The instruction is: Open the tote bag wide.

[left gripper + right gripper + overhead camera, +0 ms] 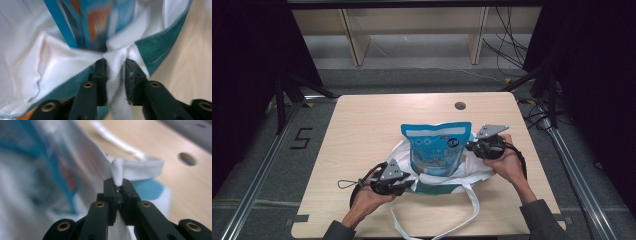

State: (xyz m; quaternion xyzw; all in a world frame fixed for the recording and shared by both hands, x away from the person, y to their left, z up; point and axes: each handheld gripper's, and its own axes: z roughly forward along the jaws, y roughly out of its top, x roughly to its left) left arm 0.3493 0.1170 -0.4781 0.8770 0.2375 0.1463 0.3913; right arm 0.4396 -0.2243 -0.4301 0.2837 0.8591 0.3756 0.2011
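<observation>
A white tote bag [447,180] with teal trim [160,47] lies at the middle of the table. A blue snack pouch [436,147] stands upright in its mouth. My left gripper [409,186] sits at the bag's near left rim, its jaws closed on a white strap [116,75] where it meets the rim. My right gripper [469,146] is at the bag's right rim, pinched shut on a folded white strap [117,171]. The pouch shows blurred behind both sets of jaws. A second strap loop [472,210] hangs over the table's front edge.
The light wooden table [362,135] has a round hole [460,105] near its far edge. A thin cable loop [344,184] lies left of my left hand. Wooden shelving [412,30] stands beyond the table, and metal rails [262,170] run along both sides.
</observation>
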